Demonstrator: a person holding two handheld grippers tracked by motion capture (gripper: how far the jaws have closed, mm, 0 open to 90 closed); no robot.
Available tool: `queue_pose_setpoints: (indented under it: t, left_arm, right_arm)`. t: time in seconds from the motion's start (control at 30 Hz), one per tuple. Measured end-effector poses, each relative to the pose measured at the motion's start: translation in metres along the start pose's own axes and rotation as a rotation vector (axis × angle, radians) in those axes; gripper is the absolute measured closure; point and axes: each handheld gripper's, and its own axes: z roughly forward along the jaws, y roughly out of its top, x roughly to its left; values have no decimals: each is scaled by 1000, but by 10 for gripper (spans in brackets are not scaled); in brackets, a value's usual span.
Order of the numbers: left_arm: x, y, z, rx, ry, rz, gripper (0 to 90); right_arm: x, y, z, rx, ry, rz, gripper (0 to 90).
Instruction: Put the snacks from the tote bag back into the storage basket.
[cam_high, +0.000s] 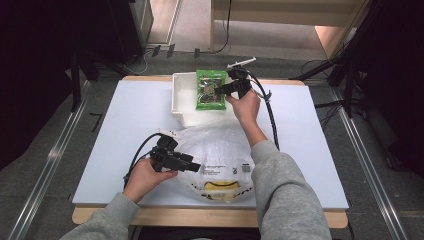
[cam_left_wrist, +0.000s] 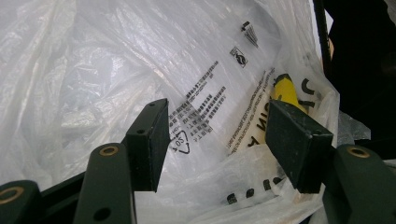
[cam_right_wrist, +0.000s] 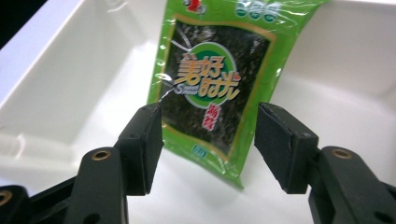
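One seaweed packet (cam_high: 210, 90) (green) probably inside tray (cam_high: 178, 100).

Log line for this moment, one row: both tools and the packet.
left tool: open, at plastic bag | right tool: open, jaws either side of green snack packet | packet: in white bin | grasp: not yet closed

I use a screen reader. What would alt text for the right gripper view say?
A green snack packet lies in a white tray, with the open right gripper poised over its lower end, one black jaw on each side.
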Motion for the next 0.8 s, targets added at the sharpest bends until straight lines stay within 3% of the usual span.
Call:
queue_pose_setpoints:
  t: [0.37, 0.73, 0.8]
  left_arm:
    - [1, 0, -1, -6, 0, 0, 409]
    - [3, 1, -3, -4, 11, -13, 413]
    - [4, 0, -3, -12, 10, -15, 413]
  right_arm:
    - [14, -19, -22, -13, 84, -35, 447]
    - [24, -46, -46, -16, 119, -94, 465]
    - [28, -51, -51, -13, 91, -132, 465]
